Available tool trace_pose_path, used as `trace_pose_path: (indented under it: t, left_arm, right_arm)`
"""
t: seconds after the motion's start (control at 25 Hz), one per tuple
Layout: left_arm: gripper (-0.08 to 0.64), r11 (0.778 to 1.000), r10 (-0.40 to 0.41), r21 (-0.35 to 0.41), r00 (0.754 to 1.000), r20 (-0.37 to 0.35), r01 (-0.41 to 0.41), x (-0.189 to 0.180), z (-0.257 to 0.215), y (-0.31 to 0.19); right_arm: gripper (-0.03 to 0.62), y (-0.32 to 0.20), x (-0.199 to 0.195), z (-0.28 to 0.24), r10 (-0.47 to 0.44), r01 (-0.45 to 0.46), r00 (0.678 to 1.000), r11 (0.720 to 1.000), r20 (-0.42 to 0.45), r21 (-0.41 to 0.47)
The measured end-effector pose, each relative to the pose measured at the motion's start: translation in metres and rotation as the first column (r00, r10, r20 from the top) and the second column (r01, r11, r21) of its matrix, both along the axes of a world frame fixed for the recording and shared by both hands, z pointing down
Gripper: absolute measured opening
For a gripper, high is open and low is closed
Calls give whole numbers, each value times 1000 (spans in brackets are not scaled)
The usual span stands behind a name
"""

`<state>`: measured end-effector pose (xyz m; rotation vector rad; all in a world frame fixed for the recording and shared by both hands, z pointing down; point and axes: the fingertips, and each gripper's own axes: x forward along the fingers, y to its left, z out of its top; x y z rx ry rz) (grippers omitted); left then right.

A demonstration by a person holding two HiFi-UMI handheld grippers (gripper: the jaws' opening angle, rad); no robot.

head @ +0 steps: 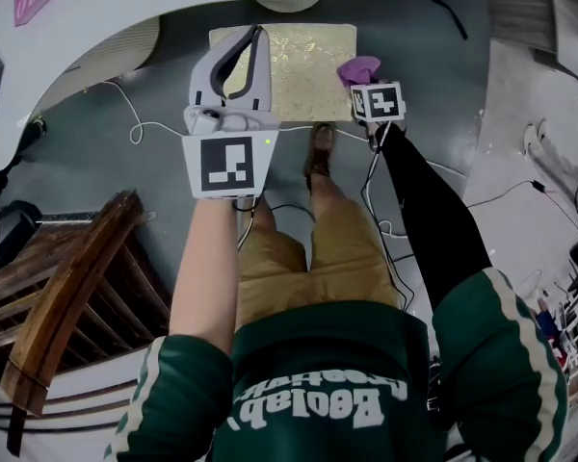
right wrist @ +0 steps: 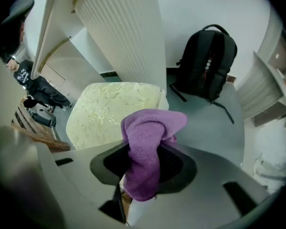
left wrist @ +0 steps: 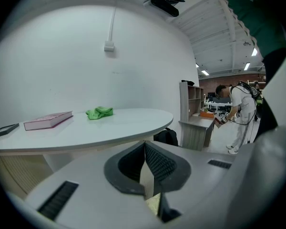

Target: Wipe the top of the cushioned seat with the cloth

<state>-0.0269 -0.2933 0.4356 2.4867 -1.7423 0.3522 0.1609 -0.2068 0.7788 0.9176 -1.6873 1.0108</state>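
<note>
The cushioned seat (head: 299,65) is a pale yellow square pad with a leafy pattern, low on the floor ahead of the person's feet. My right gripper (head: 364,75) is shut on a purple cloth (head: 358,67) at the seat's right edge. In the right gripper view the cloth (right wrist: 148,147) hangs bunched between the jaws, just off the seat (right wrist: 109,113). My left gripper (head: 257,35) is held high over the seat's left part, shut and empty; its jaws (left wrist: 145,147) point level across the room.
A white round table (left wrist: 109,128) carries a pink book (left wrist: 47,120) and a green cloth (left wrist: 99,112); its ribbed pedestal (right wrist: 119,32) stands behind the seat. A black backpack (right wrist: 207,63) sits right of it. A wooden chair (head: 67,296) stands at left. Cables (head: 135,123) cross the floor.
</note>
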Motion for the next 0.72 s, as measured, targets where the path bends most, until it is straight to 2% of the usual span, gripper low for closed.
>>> trace_pose_path:
  t: [0.16, 0.56, 0.72]
  left_arm:
    - [17, 1000, -17, -3, 1000, 1, 17, 3, 2, 4]
    - [17, 998, -62, -19, 998, -1, 62, -9, 3, 16]
    - [17, 997, -81, -12, 997, -5, 80, -16, 1, 19]
  right_arm:
    - [155, 8, 14, 11, 50, -51, 999, 997, -21, -52]
    - [155, 9, 14, 12, 82, -82, 997, 995, -3, -58]
    - [156, 8, 15, 12, 69, -70, 998, 996, -9, -48]
